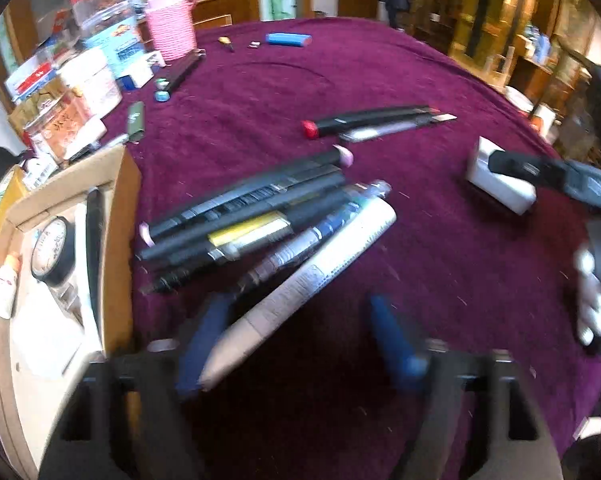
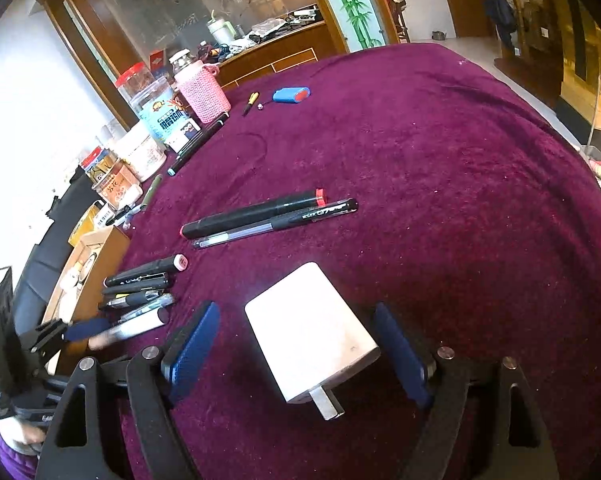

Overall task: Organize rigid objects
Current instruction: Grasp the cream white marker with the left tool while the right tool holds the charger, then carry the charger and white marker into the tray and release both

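A white charger plug [image 2: 310,334] lies on the purple tablecloth between the fingers of my right gripper [image 2: 296,348], which is open around it with gaps on both sides. The plug also shows in the left wrist view [image 1: 500,184]. My left gripper [image 1: 300,340] is open, its left finger [image 1: 202,344] touching a thick white pen [image 1: 300,280] that lies against a pile of black pens and markers [image 1: 240,220]. A red-capped marker [image 2: 256,212] and a black pen [image 2: 276,224] lie further out.
An open cardboard box [image 1: 120,216] with small items sits at the table's left edge. Jars, a pink knitted bottle [image 2: 202,92] and boxes crowd the far left. A blue case [image 2: 290,94] and a small screwdriver [image 2: 250,102] lie at the far side.
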The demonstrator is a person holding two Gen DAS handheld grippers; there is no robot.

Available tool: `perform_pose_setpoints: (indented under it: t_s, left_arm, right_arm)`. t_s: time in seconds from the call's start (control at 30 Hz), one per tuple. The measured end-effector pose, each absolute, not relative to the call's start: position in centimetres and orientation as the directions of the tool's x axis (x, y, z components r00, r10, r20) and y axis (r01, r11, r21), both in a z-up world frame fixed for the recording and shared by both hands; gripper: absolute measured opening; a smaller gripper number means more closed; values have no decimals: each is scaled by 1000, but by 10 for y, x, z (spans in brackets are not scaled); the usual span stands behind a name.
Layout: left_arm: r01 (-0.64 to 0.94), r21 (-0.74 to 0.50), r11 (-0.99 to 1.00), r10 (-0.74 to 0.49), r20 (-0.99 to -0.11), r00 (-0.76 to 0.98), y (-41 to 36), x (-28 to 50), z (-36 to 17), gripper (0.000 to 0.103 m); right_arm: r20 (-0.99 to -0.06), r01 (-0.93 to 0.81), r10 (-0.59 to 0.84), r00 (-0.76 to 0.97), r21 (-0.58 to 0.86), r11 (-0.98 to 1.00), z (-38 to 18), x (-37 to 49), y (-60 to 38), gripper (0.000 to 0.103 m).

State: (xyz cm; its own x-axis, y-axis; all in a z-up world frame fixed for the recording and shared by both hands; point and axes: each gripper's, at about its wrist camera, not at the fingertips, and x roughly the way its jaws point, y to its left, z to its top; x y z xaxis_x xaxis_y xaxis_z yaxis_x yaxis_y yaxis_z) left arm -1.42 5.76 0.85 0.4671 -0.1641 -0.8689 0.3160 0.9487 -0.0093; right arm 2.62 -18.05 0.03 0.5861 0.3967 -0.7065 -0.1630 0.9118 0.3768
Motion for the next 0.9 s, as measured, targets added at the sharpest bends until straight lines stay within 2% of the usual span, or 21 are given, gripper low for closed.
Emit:
perform_pose_setpoints:
  t_s: [0.1,0.17,0.23,0.33,0.4,0.47,0.53,0.57,0.6,0.9]
  left_arm:
    - [334,-22,942,-185,-866,465,55,-29,12,35]
    - [334,-50,941,-209,-864,457,54,-31,11,30]
    - [336,-73,939,-228,-864,449,50,-33,12,30]
    - [327,-41,944,-199,-860,469,39,-29,10,32]
    - [332,-7,943,-180,-851,494,28,-25,7,45]
    - [336,41,941,-154,-831,535,20,-26,5,46]
    - [348,59,936,-154,-819,553,16,-30,5,31]
    - [357,55,932,-164,-817,553,14,-32,6,17]
    - [362,73,929,-154,-814,560,12,-35,7,14]
    - [336,111,935,-121,-792,599,16,-50,20,14]
  right_arm:
    - [-706,-163,397,586,376,912,0,26,-181,84]
    - [-706,-164,398,586,378,911,0,26,-181,84]
    - [-706,-164,398,586,378,911,0,26,-181,84]
    - [-706,-164,398,586,378,911,0,26,-181,84]
    - [-705,-164,399,586,379,911,0,26,-181,85]
    - [-705,-164,399,586,379,911,0,26,-181,85]
    - [-705,-164,399,586,378,911,0,26,-181,85]
    - [-705,-165,399,586,379,911,0,26,-181,85]
    - [-705,-165,399,586,378,911,0,26,-181,85]
    - [-706,-165,397,587,376,912,1,25,-180,86]
